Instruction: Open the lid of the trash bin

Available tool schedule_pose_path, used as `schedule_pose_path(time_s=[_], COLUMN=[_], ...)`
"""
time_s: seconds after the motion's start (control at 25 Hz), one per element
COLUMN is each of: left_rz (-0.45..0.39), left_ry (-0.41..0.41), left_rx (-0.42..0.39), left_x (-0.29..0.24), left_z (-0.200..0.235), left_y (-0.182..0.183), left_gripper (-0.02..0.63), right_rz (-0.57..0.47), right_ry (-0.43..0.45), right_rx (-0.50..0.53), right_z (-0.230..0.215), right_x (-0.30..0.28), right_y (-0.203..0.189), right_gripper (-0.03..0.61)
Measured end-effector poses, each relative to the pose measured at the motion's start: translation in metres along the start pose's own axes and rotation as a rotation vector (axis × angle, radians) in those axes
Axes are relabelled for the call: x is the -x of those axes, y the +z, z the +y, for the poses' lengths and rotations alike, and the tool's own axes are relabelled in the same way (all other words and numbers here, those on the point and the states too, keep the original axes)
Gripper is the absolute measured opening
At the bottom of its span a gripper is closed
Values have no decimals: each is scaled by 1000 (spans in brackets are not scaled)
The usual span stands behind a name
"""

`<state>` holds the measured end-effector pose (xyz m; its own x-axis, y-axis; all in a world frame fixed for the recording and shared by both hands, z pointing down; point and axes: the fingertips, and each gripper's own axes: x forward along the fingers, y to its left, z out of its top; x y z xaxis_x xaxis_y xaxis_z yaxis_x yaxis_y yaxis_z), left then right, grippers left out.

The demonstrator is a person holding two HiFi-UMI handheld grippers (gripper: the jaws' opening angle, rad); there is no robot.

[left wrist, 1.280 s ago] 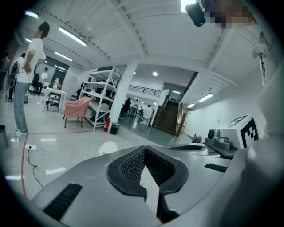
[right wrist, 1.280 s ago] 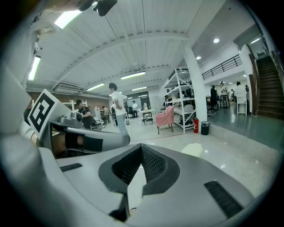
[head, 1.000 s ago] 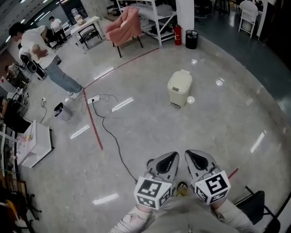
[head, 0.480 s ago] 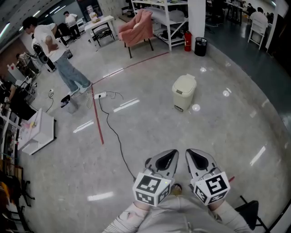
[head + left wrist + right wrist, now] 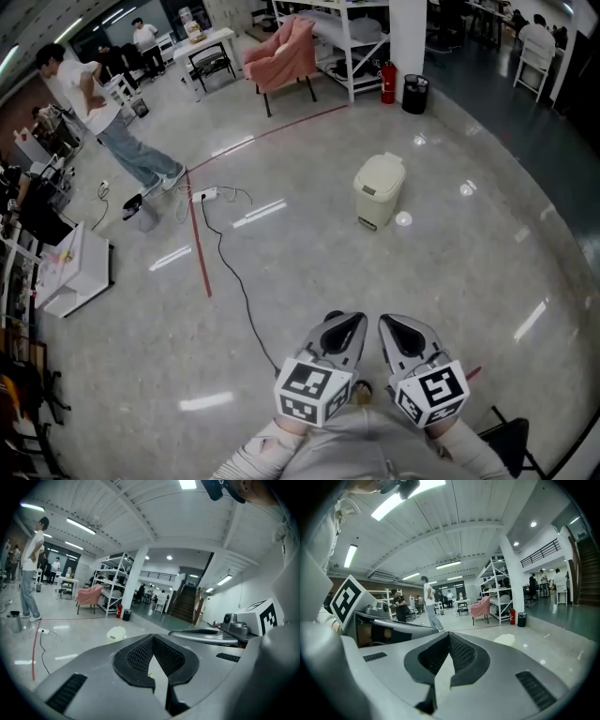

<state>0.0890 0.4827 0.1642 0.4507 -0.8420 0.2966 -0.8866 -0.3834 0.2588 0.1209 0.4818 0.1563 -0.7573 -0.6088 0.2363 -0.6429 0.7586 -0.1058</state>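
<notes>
You have stopped well short of the cream trash bin (image 5: 379, 190), lid down, which has barely shifted in view this last half-second. Left gripper (image 5: 345, 323) and right gripper (image 5: 403, 326), jaws together and empty, remain far from it.

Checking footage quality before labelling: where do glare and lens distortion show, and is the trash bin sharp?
Head view: fisheye curves the floor, light streaks glare on it, trash bin sharp. Left gripper view: dark vignetted corners, bin small but clear. Right gripper view: same vignette, ceiling light blown out.
</notes>
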Motion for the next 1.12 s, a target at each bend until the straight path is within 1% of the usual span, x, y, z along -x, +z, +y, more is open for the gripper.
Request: schedule_pose_path(time_s=[0.12, 0.24, 0.4, 0.52, 0.8, 1.0, 1.12], left_rz=[5, 8, 14, 18, 37, 46, 50], left_ry=[-10, -28, -63, -75, -92, -102, -116], left_rx=[-8, -22, -52, -64, -86, -121, -112], left_x=[-19, -40, -69, -89, -126, -148, -160], left_z=[14, 27, 47, 69, 120, 156, 176], left_y=[7, 22, 40, 51, 81, 99, 108], left_gripper=[5, 5, 5, 5, 5, 5, 5], right_rz=[10, 17, 7, 3, -1, 4, 15], right_ry=[-15, -37, -73, -82, -98, -100, -100], right_rx=[-5, -14, -31, -28, -22, -24, -17], right_z=[-15, -33, -60, -75, -102, -114, -119], right_x=[-16, -34, -64, -91, -157, -203, -229], right_y=[2, 9, 22, 30, 54, 66, 72], right_gripper=[0, -1, -1, 0, -2, 0, -1])
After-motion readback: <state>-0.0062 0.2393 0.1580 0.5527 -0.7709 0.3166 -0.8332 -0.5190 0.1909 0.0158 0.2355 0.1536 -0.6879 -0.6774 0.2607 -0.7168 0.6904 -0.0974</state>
